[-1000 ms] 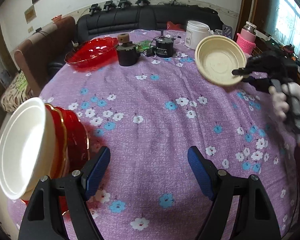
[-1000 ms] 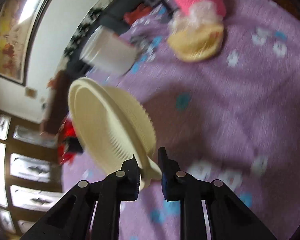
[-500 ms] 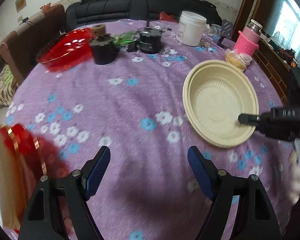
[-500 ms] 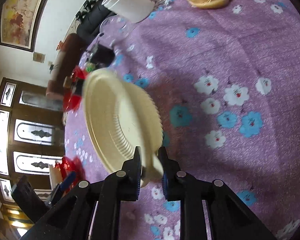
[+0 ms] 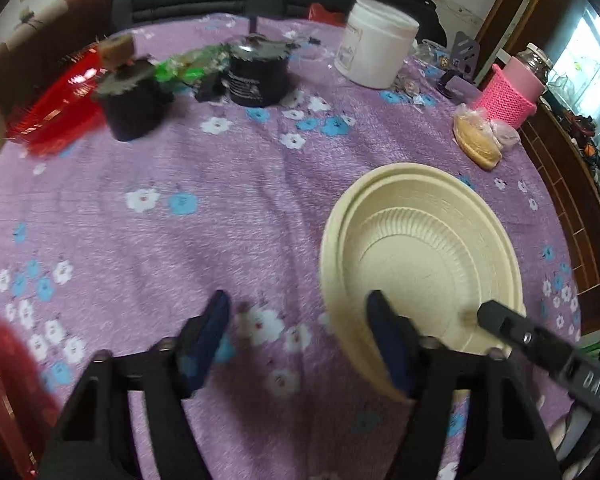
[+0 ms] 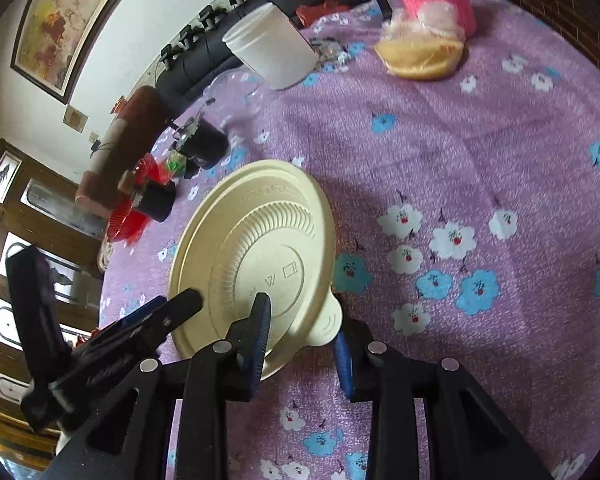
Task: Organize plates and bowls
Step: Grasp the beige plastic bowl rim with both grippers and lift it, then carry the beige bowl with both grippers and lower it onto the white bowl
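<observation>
A cream ribbed plastic bowl (image 5: 420, 256) lies on the purple flowered tablecloth; it also shows in the right wrist view (image 6: 256, 264). My right gripper (image 6: 302, 332) is open, its jaws spread on either side of the bowl's rim tab; its left finger lies over the bowl's inside. My left gripper (image 5: 300, 336) is open, with its right finger (image 5: 388, 340) over the bowl's near-left rim and its left finger over the cloth. A red bowl stack (image 5: 4, 376) is blurred at the lower left edge of the left wrist view.
At the back stand a red basket (image 5: 56, 104), two black pots (image 5: 132, 104), a white tub (image 5: 376, 54), a pink-sleeved jar (image 5: 512, 88) and bagged bread (image 5: 480, 140). A sofa lies beyond the table's far edge.
The right gripper lowered the cream bowl to the tablecloth and opened its jaws. The left gripper swung right, toward the bowl; the red and white stack slid out of its view.
</observation>
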Motion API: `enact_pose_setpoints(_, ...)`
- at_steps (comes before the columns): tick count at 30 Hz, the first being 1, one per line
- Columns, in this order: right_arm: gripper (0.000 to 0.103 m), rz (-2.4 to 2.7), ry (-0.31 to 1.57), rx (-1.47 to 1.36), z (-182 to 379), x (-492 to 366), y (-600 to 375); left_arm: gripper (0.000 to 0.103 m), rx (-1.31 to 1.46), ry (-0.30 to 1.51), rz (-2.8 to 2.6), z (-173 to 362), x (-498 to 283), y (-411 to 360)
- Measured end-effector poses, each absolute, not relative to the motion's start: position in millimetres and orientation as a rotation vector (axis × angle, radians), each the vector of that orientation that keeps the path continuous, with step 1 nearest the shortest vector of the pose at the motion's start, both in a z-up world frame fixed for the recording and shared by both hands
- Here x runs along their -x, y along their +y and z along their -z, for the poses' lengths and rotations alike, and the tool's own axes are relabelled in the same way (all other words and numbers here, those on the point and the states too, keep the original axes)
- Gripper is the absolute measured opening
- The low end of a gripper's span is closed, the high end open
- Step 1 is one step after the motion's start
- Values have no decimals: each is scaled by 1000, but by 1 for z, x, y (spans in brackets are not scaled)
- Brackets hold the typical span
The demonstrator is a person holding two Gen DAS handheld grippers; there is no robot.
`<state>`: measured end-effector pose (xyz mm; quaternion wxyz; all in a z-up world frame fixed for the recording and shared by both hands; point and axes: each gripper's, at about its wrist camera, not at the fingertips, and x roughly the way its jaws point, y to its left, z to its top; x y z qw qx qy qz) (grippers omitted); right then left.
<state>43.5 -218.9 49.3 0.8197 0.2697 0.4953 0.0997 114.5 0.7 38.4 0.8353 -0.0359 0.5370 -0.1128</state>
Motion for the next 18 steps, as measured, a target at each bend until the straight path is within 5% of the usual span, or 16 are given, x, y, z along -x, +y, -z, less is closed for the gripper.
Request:
enact_pose_setpoints(4, 31, -202, 1057, -545, -46, -49, -214, 43, 88, 1146, 252, -33, -123, -8)
enact_pose_setpoints(7, 32, -203, 1072, -552, -38, -50, -212, 16, 94, 1177, 282, -25, -124, -15)
enact_pose_setpoints(18, 31, -242, 1020, -496, -61, -28, -198, 17, 122, 1110, 279, -56, -81, 5)
